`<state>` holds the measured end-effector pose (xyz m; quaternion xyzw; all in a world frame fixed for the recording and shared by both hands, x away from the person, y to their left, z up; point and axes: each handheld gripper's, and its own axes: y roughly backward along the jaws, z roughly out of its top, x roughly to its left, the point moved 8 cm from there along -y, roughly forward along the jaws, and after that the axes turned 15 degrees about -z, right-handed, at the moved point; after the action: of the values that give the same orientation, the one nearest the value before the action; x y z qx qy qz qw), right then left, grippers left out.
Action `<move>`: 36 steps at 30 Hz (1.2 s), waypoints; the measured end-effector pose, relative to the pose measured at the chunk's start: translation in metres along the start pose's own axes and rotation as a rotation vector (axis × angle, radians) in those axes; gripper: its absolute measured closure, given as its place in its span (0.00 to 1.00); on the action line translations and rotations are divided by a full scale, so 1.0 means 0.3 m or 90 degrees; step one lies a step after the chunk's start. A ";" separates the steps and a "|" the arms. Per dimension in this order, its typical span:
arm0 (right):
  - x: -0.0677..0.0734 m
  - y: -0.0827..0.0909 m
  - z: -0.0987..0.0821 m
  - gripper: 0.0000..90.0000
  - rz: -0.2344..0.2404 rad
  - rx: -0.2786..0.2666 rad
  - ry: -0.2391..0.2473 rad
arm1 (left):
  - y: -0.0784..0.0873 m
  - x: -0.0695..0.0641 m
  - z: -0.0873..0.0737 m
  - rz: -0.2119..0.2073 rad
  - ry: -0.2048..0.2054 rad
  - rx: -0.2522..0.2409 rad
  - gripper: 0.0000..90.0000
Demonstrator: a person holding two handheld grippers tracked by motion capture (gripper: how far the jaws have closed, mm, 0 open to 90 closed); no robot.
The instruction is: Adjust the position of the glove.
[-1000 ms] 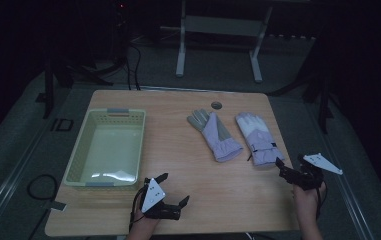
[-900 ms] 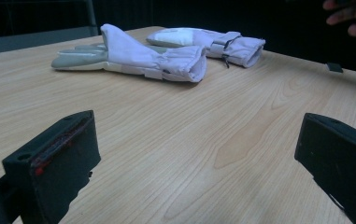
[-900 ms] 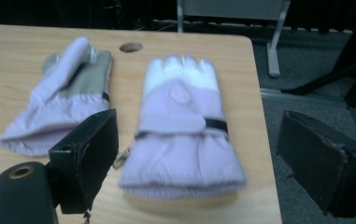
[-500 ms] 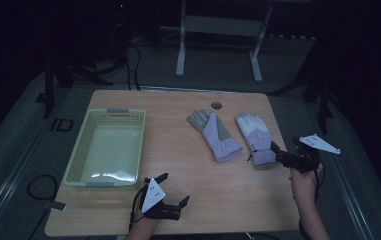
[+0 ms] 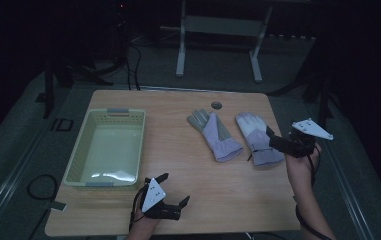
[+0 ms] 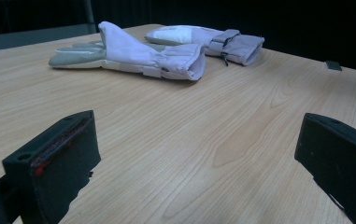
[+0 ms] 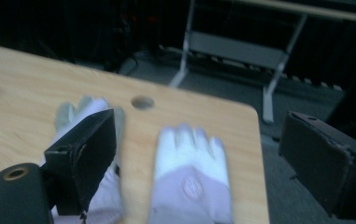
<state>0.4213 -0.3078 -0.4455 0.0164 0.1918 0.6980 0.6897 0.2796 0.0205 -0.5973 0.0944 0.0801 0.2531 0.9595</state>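
Two lilac-and-white work gloves lie flat on the wooden table, fingers pointing away from me. The left glove (image 5: 214,133) (image 6: 133,53) has a grey palm. The right glove (image 5: 254,137) (image 6: 213,39) (image 7: 192,163) lies beside it, not touching. My right gripper (image 5: 272,140) (image 7: 196,135) hovers open just above the right glove's cuff, its jaws spread wide on either side of the glove. Its left jaw hides part of the left glove (image 7: 80,112). My left gripper (image 5: 174,189) (image 6: 196,158) rests open near the table's front edge, with bare wood between its jaws.
A pale green plastic basket (image 5: 80,150) stands empty on the table's left side. A round cable hole (image 5: 216,105) (image 7: 142,102) sits near the far edge. Beyond the table are a metal stand (image 5: 218,27) and floor cables.
My right gripper has moved forward and leftward from the table's right edge to just over the right glove's cuff. The left gripper and both gloves have stayed still.
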 end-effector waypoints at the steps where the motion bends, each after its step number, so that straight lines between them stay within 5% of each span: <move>1: 0.008 0.002 0.011 0.14 0.008 -0.008 -0.004 | 0.001 0.000 0.000 0.000 -0.001 0.000 0.00; 6: 0.052 -0.011 0.033 0.16 0.055 0.014 -0.005 | 0.001 -0.001 0.000 0.000 -0.003 -0.001 0.00; 10: 0.122 -0.042 0.055 0.16 0.123 0.065 -0.026 | 0.000 0.000 0.000 0.001 -0.002 0.000 0.00; 14: 0.186 -0.080 0.059 0.13 0.161 0.095 -0.012 | 0.000 -0.001 0.001 0.000 -0.003 -0.001 0.00; 24: 0.269 -0.150 0.065 0.14 0.172 0.110 0.003 | 0.001 -0.002 0.000 -0.004 -0.002 -0.002 0.00; 27: 0.329 -0.213 0.043 0.18 0.205 0.137 0.013 | 0.000 -0.002 0.000 -0.005 0.000 -0.001 0.00; 36: 0.425 -0.315 -0.028 0.24 0.226 0.180 0.045 | 0.000 -0.002 0.001 -0.008 0.002 -0.004 0.00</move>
<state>0.5031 -0.1886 -0.5117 0.1217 0.3058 0.7749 0.5396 0.2792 0.0202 -0.5969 0.0901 0.0815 0.2479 0.9611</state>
